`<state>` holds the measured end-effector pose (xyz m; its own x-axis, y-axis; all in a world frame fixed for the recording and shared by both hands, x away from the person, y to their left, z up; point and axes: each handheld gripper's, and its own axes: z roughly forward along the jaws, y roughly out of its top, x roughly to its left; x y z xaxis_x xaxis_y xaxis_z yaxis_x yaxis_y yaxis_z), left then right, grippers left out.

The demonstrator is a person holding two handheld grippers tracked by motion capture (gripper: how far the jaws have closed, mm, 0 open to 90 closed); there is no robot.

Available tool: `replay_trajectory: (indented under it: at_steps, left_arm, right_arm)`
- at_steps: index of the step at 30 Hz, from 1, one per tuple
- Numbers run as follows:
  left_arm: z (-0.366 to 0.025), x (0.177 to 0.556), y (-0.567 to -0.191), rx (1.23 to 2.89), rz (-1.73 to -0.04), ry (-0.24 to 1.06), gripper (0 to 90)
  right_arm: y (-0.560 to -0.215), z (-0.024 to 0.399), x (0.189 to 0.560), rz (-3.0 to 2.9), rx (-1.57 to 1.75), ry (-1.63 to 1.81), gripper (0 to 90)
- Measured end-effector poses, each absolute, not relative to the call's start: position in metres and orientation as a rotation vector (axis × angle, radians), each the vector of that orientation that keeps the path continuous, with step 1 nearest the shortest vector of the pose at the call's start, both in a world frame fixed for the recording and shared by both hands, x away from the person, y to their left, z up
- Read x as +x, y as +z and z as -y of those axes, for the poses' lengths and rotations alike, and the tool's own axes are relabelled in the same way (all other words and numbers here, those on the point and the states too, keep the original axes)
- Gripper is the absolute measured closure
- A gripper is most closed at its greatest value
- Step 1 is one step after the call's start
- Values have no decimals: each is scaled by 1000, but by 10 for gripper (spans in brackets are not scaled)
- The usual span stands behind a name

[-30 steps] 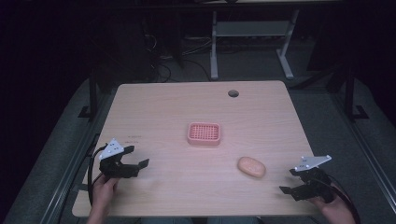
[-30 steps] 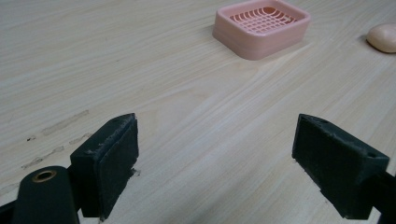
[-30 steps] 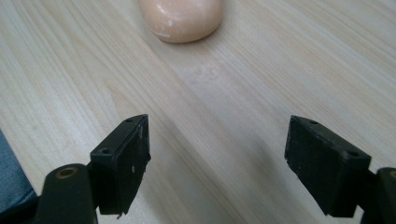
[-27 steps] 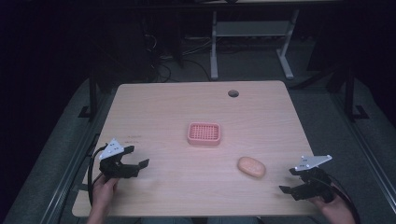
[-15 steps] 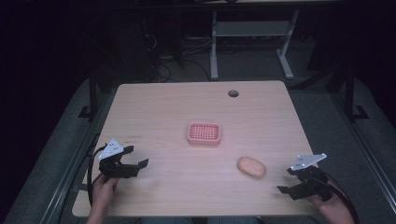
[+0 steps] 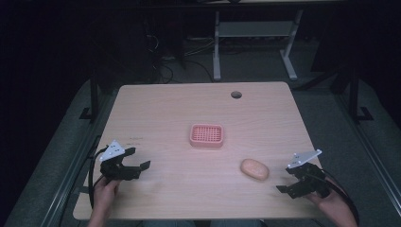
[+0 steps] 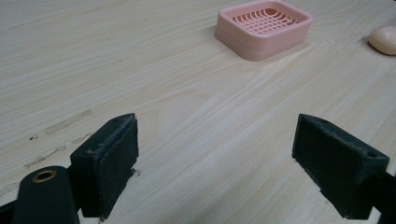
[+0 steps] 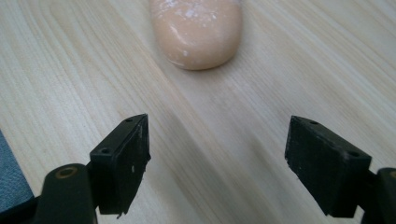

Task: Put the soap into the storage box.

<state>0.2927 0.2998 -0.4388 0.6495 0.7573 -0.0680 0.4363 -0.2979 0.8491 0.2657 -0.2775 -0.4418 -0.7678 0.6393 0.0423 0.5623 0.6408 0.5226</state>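
Observation:
A pink slotted soap dish [image 6: 206, 135] sits at the middle of the wooden table [image 6: 161, 113]. An oval peach soap bar [image 6: 254, 169] lies on the wood to its front right. My left gripper [image 6: 137, 159] hovers near the front left, open and holding nothing; its own view has the dish [image 7: 263, 25] ahead and the soap [image 7: 384, 39] at the far right edge. My right gripper [image 6: 283, 180] is open near the front right corner, just right of the soap. In the right gripper view the soap [image 8: 196, 30] lies ahead of the spread jaws, apart from them.
A round cable hole [image 6: 236, 94] is near the table's far edge. Behind the table stand white desk legs [image 6: 216, 47] and cables on a dark floor. The table's right edge is close to my right gripper.
My right gripper has shifted slightly left, toward the soap bar. The left gripper, the dish and the soap have stayed put.

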Motion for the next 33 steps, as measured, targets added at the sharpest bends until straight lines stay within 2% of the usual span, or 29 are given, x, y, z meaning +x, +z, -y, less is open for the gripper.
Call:
replay_trajectory:
  at_steps: [23,33]
  left_arm:
    - [-300,293,-439,1937,-937,439,143]
    - [-300,292,-438,1930,-943,430,142]
  right_arm:
    - [-437,253,280,-2761,915,701,192]
    - [-424,236,292,-2788,857,667,189]
